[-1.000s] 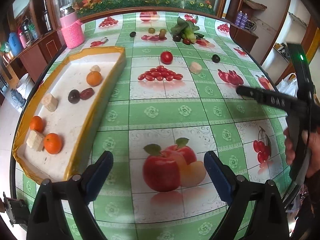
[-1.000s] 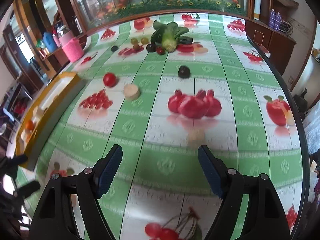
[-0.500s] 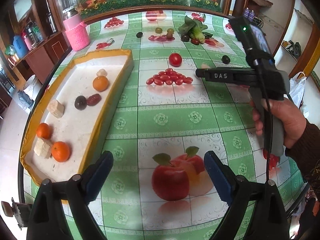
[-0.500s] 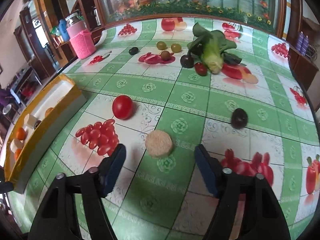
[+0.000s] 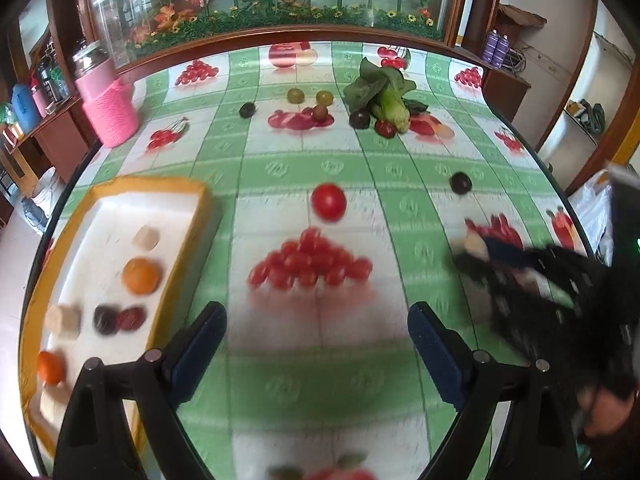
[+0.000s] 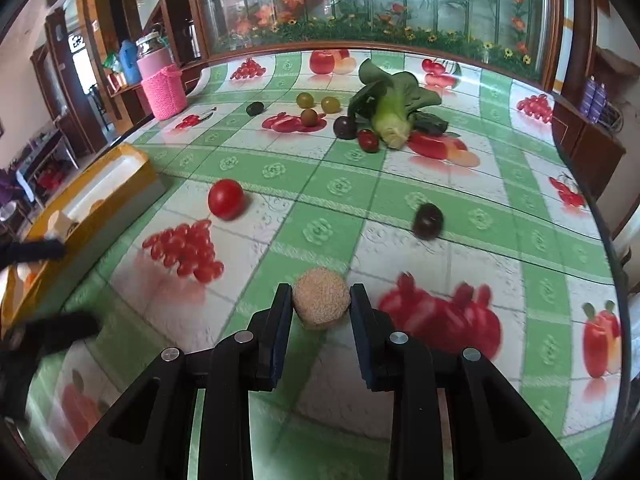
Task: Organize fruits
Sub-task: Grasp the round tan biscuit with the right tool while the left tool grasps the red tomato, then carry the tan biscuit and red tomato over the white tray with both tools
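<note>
Red tomato (image 6: 225,199) ahead-left of right gripper (image 6: 321,307), dark plum (image 6: 428,220) ahead-right; path unobstructed. Gripper tilted down at surface (image 6: 460,184), jaws just closing, clenched on tan round piece (image 6: 321,300). Left gripper (image 5: 316,336) released, empty.

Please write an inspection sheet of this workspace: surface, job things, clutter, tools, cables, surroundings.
Surface: table under green checked cloth with printed fruit.
Job things: yellow tray holds oranges, beige chunks and dark fruits; tomato, dark fruit, three grapes and others loose on the cloth.
Clutter: leafy green, pink jar.
Tools: right tool has just been closing, pads on a beige round; left tool open, empty.
Cables: nothing seen.
Surroundings: glass cabinet with flowers behind; wooden shelves at the sides.
</note>
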